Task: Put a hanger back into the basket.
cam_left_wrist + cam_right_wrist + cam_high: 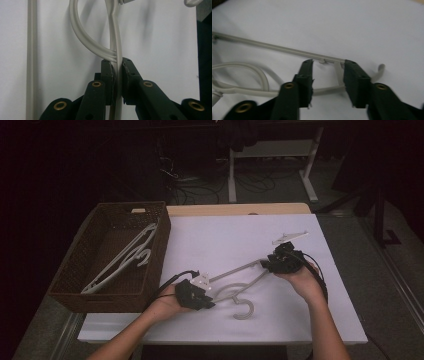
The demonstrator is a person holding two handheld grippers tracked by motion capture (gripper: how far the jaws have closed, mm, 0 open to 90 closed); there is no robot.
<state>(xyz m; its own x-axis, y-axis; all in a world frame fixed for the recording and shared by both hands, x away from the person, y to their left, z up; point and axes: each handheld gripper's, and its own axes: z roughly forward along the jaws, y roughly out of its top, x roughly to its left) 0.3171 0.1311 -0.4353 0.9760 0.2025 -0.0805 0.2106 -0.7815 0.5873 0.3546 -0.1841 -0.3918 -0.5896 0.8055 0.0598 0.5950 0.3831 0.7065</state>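
Plastic hanger [235,287] lies on the white desk [210,240], thin, light, probably springy. Left tongs [117,75] pinch its arm; right tongs [328,82] stand spread around the far end, pads apparently not touching. Grip the flat arms, not the hook.

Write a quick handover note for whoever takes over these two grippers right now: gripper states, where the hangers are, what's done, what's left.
Left gripper: shut on the grey hanger, clamping its thin arm near the curved loop.
Right gripper: jaws stand open around the hanger's far corner, pads not pressing it.
The grey hanger lies on the white table, hook toward the person.
Wicker basket at the left holds one white hanger.
Done: one hanger in the basket.
Left, as it seems: get the grey hanger into the basket too.
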